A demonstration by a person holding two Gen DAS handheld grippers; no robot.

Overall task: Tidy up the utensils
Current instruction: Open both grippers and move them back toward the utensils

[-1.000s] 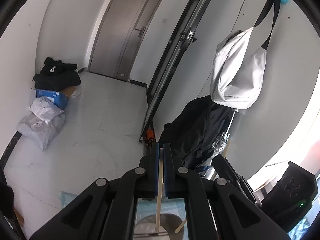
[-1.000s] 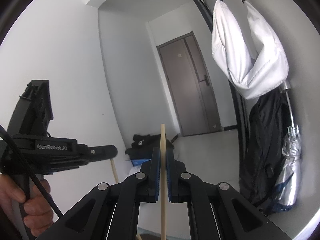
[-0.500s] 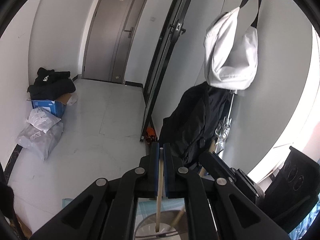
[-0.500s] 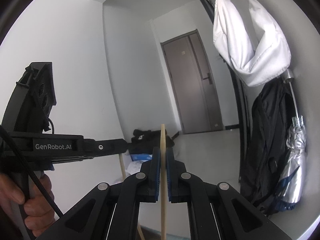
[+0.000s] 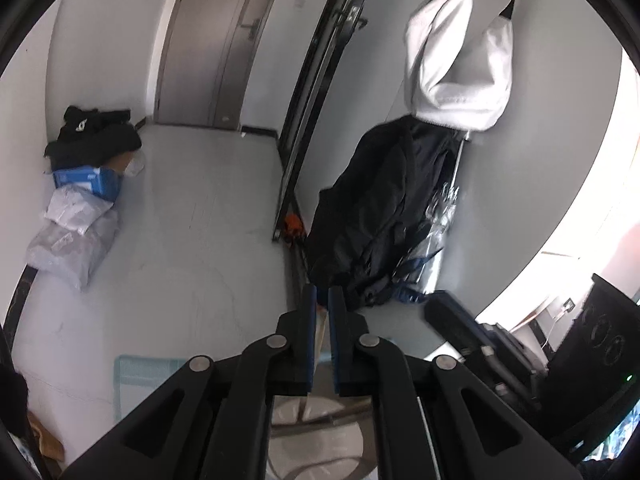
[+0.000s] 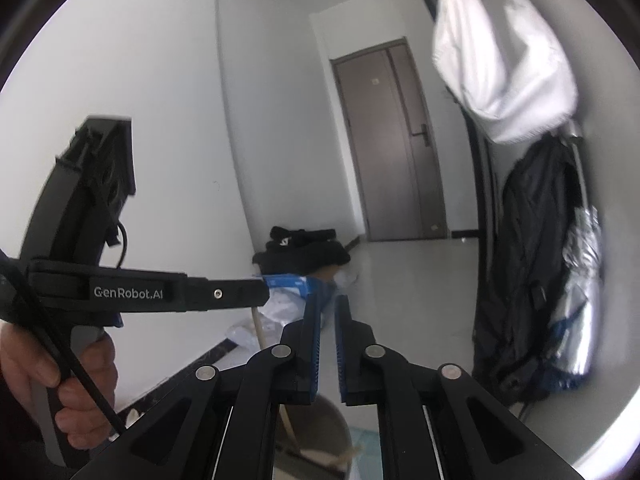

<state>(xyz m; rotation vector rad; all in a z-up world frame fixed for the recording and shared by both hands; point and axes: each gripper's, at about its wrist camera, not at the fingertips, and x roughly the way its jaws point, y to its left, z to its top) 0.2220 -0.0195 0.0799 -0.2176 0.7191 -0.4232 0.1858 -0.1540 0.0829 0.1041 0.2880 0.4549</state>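
Observation:
My left gripper (image 5: 322,294) has its jaws slightly parted with a pale wooden stick (image 5: 320,334) standing loose in the gap, its lower end in a round metal holder (image 5: 316,440) below. My right gripper (image 6: 327,304) is slightly open and empty; its stick is gone from between the pads. Below it is the holder (image 6: 320,428) with a wooden stick (image 6: 288,424) leaning inside. The left gripper (image 6: 224,294) shows at left in the right wrist view, with a stick (image 6: 258,326) under its tip. The right gripper's body (image 5: 468,332) shows at right in the left wrist view.
A hallway with a grey door (image 5: 216,40), black clothes and a blue box (image 5: 86,178) with plastic bags on the floor at left. A white bag (image 5: 460,60) and a black jacket (image 5: 380,208) hang on the right wall. A light blue mat (image 5: 148,376) lies below.
Both grippers have opened slightly. The stick in the right gripper has dropped out of its jaws into the holder. The stick in the left gripper has slid lower. Both views tilted down a little.

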